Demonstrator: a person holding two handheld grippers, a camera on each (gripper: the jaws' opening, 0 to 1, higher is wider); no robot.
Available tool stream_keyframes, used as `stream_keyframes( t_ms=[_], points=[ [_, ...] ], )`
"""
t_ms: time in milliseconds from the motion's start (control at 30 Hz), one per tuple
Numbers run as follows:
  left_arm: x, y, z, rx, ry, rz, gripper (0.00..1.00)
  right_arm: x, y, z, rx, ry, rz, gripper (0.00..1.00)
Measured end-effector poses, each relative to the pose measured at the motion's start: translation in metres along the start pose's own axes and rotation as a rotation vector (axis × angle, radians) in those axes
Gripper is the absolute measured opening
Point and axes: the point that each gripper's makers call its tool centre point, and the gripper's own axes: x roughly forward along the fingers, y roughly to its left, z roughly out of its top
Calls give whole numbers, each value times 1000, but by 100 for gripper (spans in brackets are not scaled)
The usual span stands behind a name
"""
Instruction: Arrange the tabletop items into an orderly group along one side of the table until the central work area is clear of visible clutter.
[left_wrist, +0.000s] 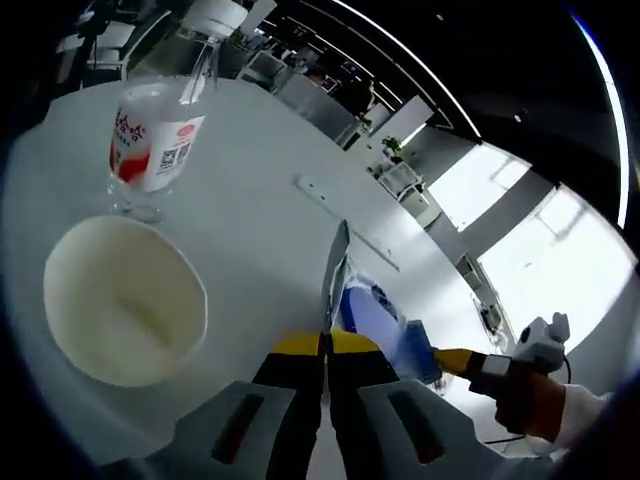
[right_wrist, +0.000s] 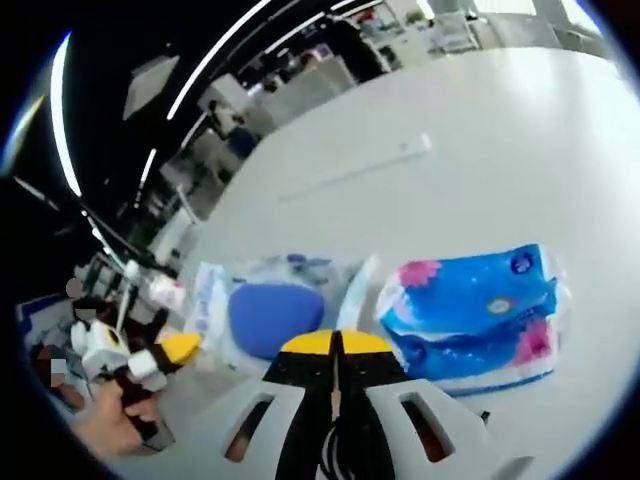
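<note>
Both grippers' jaws pinch a clear wrapper's (right_wrist: 300, 290) edges; white table (right_wrist: 480, 150) beyond lies open.

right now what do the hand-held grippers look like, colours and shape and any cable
Each hand-held gripper has a light grey body with slotted cut-outs, black inner arms and yellow tips: the left hand-held gripper and the right hand-held gripper. In the left gripper view, the right one enters from the right with a yellow tip, a white and grey housing, a thin dark cable below it, and a white sleeve behind.
</note>
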Motion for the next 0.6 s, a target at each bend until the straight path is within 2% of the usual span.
stream_keyframes(
  t_ms=[67, 400, 433, 500, 600],
  points=[
    [1, 1, -1, -2, 3, 4, 0, -1, -2, 2, -43, -6, -18, 0],
    [4, 6, -6, -13, 15, 19, 0, -1, 2, 3, -87, -7, -12, 0],
    [4, 12, -7, 9, 18, 56, 0, -2, 3, 3, -86, -9, -11, 0],
    [6, 7, -8, -27, 15, 10, 0, -4, 7, 6, -97, -24, -4, 0],
    [7, 9, -11, -2, 27, 27, 0, -6, 12, 6, -111, -28, 6, 0]
  ],
)
